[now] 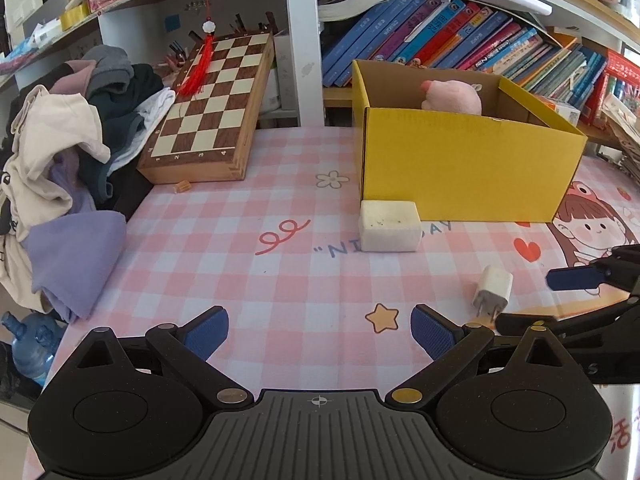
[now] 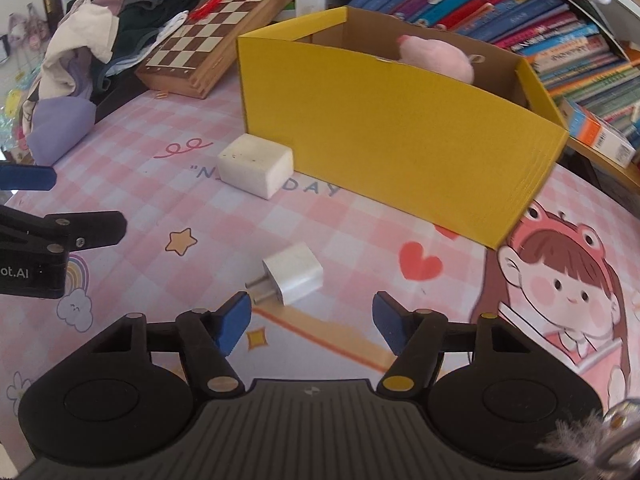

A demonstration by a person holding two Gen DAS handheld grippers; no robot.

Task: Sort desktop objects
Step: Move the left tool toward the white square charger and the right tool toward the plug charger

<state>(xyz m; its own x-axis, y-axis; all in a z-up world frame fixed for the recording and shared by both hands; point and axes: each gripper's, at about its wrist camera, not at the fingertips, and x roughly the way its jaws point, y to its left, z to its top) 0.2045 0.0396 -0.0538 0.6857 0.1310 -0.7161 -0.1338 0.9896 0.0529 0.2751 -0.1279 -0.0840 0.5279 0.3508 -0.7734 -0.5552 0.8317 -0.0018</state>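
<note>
Both claws wide apart, empty; right claw near charger, seemingly untouched.

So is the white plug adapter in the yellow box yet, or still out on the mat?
Out. The white plug adapter lies on its side on the mat, prongs sideways, in front of the yellow box.

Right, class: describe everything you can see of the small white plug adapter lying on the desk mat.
The white plug adapter is a small, boxy charger block that looks like smooth plastic, with rounded edges and two flat metal prongs sticking out of one end. It lies on its side on the pink checked desk mat, prongs pointing toward the left finger of the right gripper, which is open just short of it and not touching. It sits apart from the yellow box and the larger white block. Nothing else touches it.
</note>
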